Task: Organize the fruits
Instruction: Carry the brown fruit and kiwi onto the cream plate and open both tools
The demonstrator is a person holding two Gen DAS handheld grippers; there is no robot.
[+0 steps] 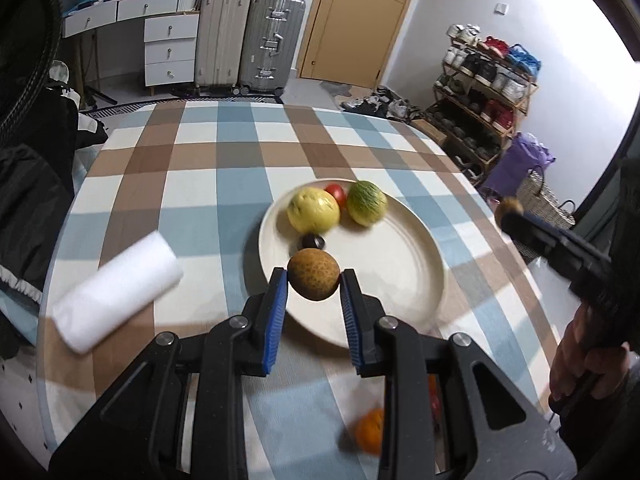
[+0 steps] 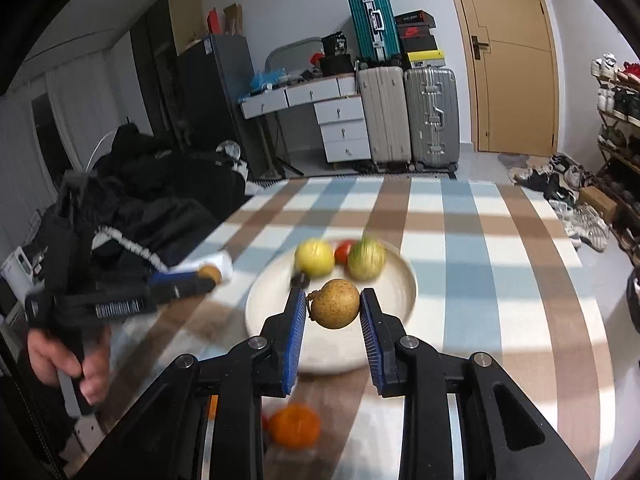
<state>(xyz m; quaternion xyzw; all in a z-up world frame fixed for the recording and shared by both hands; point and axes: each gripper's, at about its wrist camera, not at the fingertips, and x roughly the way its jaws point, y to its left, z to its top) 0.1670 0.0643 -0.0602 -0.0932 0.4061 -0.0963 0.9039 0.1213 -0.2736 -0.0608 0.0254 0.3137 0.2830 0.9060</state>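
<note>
Above the near rim of the cream plate (image 1: 400, 280), the left gripper (image 1: 314, 280) is clenching a brown speckled fruit (image 1: 313, 274) between its blue fingers (image 1: 276, 312). Right of the plate, the right gripper (image 2: 333, 303) is grasping a second brown fruit (image 2: 335, 304). On the plate's far side, a yellow fruit (image 1: 313, 209), a tomato (image 1: 337, 193) and a green fruit (image 1: 366, 203) are resting together. An orange (image 2: 295, 425) is lying on the desk (image 1: 224, 152) nearer than the plate.

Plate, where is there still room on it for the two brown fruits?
The plate is bare across its near and right parts. Its far left side is crowded: yellow fruit, red fruit, striped green fruit and a small dark thing sit close together. Off the plate, the cloth is free between it and the white roll.
</note>
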